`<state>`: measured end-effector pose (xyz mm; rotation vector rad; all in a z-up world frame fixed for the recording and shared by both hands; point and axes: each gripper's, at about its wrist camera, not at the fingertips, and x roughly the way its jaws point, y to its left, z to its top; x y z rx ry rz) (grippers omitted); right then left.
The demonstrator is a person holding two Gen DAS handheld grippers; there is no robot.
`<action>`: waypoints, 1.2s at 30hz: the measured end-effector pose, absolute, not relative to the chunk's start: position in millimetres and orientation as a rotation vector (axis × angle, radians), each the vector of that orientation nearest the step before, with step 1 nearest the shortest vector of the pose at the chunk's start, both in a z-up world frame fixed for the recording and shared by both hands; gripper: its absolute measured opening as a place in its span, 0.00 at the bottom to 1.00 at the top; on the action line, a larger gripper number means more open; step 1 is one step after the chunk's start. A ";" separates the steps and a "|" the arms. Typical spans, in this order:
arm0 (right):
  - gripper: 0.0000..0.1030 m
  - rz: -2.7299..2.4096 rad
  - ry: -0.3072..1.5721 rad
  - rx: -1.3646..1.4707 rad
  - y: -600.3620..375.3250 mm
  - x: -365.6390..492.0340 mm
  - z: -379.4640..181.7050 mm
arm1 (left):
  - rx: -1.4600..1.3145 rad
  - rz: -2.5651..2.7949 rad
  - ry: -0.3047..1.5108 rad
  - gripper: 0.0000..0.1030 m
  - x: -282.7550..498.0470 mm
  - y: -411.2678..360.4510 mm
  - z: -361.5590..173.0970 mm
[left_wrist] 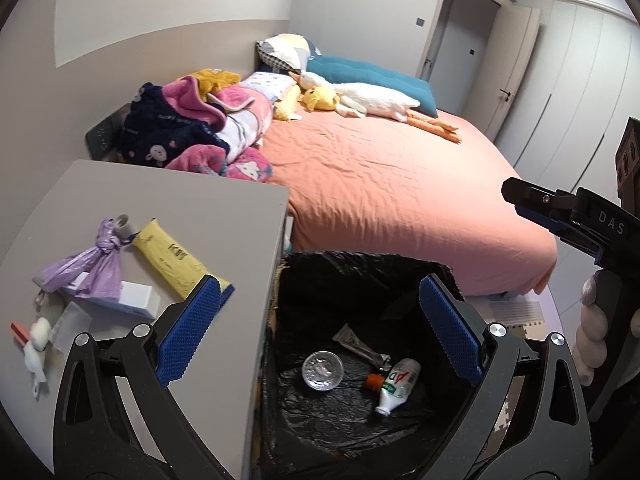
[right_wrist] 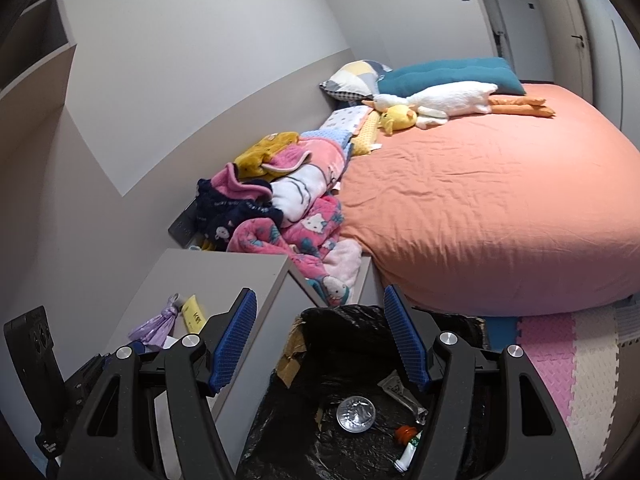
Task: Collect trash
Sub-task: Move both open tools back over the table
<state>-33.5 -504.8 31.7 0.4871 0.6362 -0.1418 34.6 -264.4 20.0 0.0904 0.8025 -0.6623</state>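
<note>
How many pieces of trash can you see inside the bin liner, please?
4: a clear plastic cup, a flattened tube, a small white bottle and an orange cap beside it. Liner folds may hide more.

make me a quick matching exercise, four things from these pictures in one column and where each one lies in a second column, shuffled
Things:
1. white bottle
2. purple bag
3. white goose toy
4. foam mat

Places:
A. on the grey cabinet top
B. on the floor by the bed
C. inside the black-lined bin
D. on the orange bed

Pairs: 1-C, 2-A, 3-D, 4-B
</note>
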 end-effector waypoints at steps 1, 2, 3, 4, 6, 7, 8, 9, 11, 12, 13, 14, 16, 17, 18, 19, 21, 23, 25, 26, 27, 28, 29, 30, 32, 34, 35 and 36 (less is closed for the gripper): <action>0.65 -0.133 0.640 0.485 -501.8 -30.6 31.6 | 0.089 -0.655 0.803 0.93 35.3 -261.4 19.9; 0.65 -0.126 0.642 0.484 -499.9 -28.4 31.6 | 0.088 -0.647 0.803 0.93 36.0 -257.9 19.9; 0.65 -0.118 0.645 0.482 -496.8 -26.0 31.4 | 0.086 -0.638 0.803 0.93 36.7 -254.2 19.8; 0.65 -0.109 0.649 0.480 -493.4 -23.0 30.7 | 0.085 -0.632 0.804 0.93 37.2 -251.2 19.5; 0.65 -0.090 0.657 0.475 -486.0 -17.1 29.9 | 0.081 -0.615 0.808 0.93 37.6 -243.4 19.1; 0.65 -0.082 0.659 0.473 -482.7 -15.1 29.4 | 0.080 -0.608 0.807 0.93 37.8 -240.3 19.0; 0.65 -0.074 0.663 0.471 -479.6 -12.4 28.9 | 0.081 -0.597 0.805 0.93 38.0 -236.1 19.0; 0.65 -0.062 0.668 0.466 -474.6 -8.8 28.1 | 0.081 -0.586 0.804 0.93 38.1 -231.4 18.9; 0.65 -0.043 0.678 0.460 -466.5 -2.8 26.9 | 0.076 -0.567 0.804 0.93 38.1 -222.9 18.7; 0.65 -0.034 0.683 0.457 -462.4 0.0 26.0 | 0.073 -0.555 0.804 0.93 38.5 -217.6 18.5; 0.65 -0.026 0.687 0.455 -458.4 1.6 25.4 | 0.072 -0.543 0.804 0.93 38.6 -212.7 18.0; 0.65 -0.018 0.691 0.452 -454.5 3.8 24.8 | 0.069 -0.534 0.804 0.93 38.5 -207.9 17.5; 0.65 0.001 0.702 0.443 -445.9 9.1 22.9 | 0.062 -0.511 0.808 0.93 39.2 -198.1 16.2; 0.65 0.010 0.707 0.440 -442.0 11.5 21.9 | 0.057 -0.498 0.810 0.93 39.6 -192.3 15.5; 0.65 0.020 0.712 0.437 -437.6 13.4 21.1 | 0.053 -0.485 0.811 0.93 39.8 -186.6 14.8; 0.65 0.030 0.718 0.432 -432.6 16.1 20.2 | 0.051 -0.476 0.812 0.93 39.6 -182.7 14.4; 0.65 0.047 0.729 0.421 -423.9 21.1 18.4 | 0.043 -0.452 0.812 0.93 39.1 -171.6 13.0; 0.65 0.065 0.739 0.412 -414.6 25.8 16.7 | 0.038 -0.431 0.816 0.93 38.5 -161.6 11.2; 0.65 0.084 0.751 0.401 -405.0 31.1 14.4 | 0.029 -0.407 0.830 0.93 38.8 -151.8 8.1; 0.65 0.089 0.755 0.396 -401.1 33.8 13.8 | 0.025 -0.391 0.834 0.93 38.6 -146.0 6.4; 0.65 0.095 0.759 0.391 -396.9 36.6 13.0 | 0.021 -0.377 0.835 0.93 38.5 -140.0 4.8; 0.65 0.103 0.766 0.386 -392.5 39.9 11.8 | 0.019 -0.369 0.836 0.93 37.7 -135.0 3.8; 0.65 0.109 0.771 0.383 -388.8 42.4 10.8 | 0.016 -0.358 0.837 0.93 37.3 -129.2 2.6; 0.65 0.114 0.776 0.378 -384.4 45.2 9.4 | 0.015 -0.349 0.835 0.93 37.1 -125.0 1.8; 0.65 0.125 0.787 0.366 -376.8 50.6 6.5 | 0.018 -0.327 0.837 0.93 37.8 -115.1 -0.3; 0.65 0.135 0.803 0.356 -369.3 56.3 2.5 | 0.010 -0.306 0.851 0.93 40.6 -105.9 -3.8; 0.65 0.139 0.809 0.351 -365.7 58.8 0.9 | 0.002 -0.293 0.853 0.93 41.8 -99.8 -5.5; 0.65 0.143 0.815 0.344 -361.6 61.5 -0.7 | -0.002 -0.286 0.853 0.93 41.6 -94.4 -6.8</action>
